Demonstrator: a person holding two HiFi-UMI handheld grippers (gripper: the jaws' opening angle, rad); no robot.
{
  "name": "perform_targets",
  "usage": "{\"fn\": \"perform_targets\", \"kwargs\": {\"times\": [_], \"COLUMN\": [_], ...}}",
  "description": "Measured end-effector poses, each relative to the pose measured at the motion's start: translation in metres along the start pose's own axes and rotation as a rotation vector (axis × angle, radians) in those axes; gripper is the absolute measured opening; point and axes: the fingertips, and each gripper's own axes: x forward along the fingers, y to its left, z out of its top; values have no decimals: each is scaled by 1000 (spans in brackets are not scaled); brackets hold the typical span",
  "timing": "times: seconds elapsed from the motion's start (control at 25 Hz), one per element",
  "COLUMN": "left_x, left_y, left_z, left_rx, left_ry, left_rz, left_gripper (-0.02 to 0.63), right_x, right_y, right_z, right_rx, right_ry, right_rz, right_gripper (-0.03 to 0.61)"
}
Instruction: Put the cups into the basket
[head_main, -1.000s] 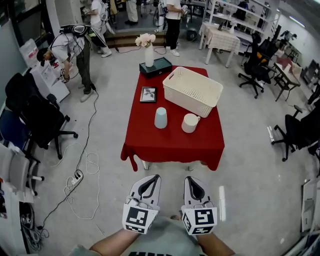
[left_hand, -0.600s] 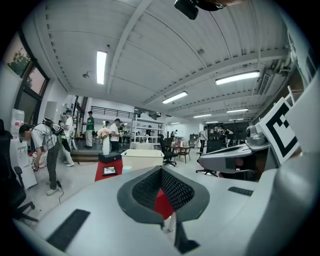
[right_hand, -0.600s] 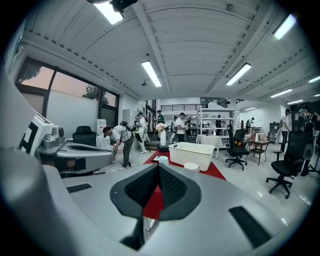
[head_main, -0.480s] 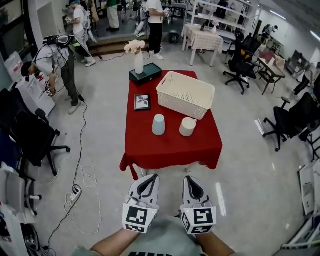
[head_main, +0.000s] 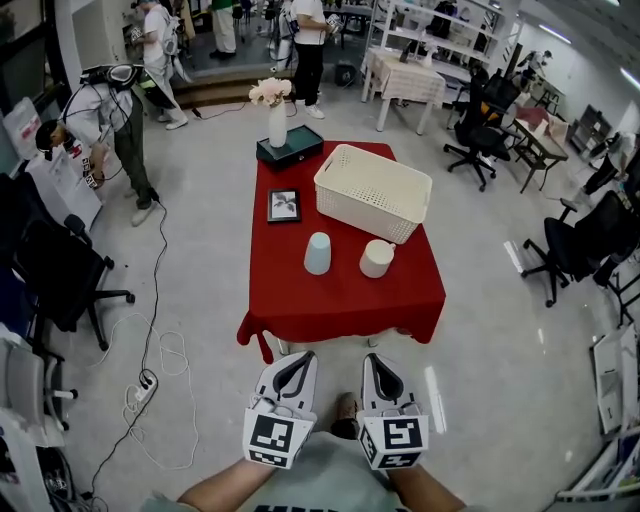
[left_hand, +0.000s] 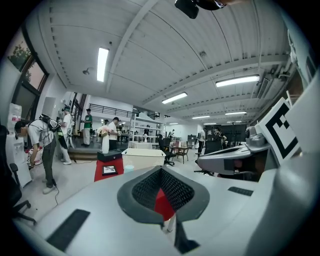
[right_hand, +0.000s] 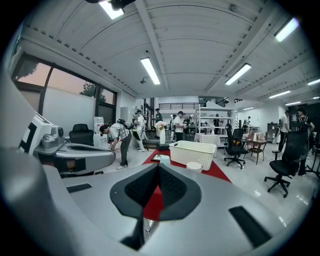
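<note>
A table with a red cloth (head_main: 340, 300) stands ahead. On it are a white slotted basket (head_main: 372, 192), a light blue cup (head_main: 318, 253) upside down, and a white cup (head_main: 377, 258) just in front of the basket. My left gripper (head_main: 298, 361) and right gripper (head_main: 374, 360) are side by side near my body, well short of the table, both shut and holding nothing. The left gripper view shows the basket (left_hand: 142, 157) and blue cup (left_hand: 128, 168) beyond the shut left gripper (left_hand: 161, 172). The right gripper view shows the basket (right_hand: 192, 152) and white cup (right_hand: 194, 166) past the right gripper (right_hand: 157, 167).
A vase of flowers (head_main: 277, 112), a dark box (head_main: 288, 147) and a picture frame (head_main: 284, 205) share the table's far left. Office chairs (head_main: 60, 270) stand on both sides. Cables and a power strip (head_main: 145, 382) lie on the floor at left. People stand beyond the table.
Both grippers and the head view have drifted a little toward the table. A shoe now shows between the grippers. Both pairs of jaws look the same as before.
</note>
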Motion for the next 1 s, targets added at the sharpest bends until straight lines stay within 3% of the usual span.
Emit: {"fn": "perform_targets", "kwargs": {"times": [1.0], "left_x": [142], "left_y": [0], "left_z": [19], "left_rx": [29], "left_ry": [70], "left_rz": [147], "left_gripper": [3], "right_x": [105], "right_y": [-113], "right_z": [23], "right_rx": [-10], "right_ry": [3], "right_rz": [171], "right_gripper": [12]}}
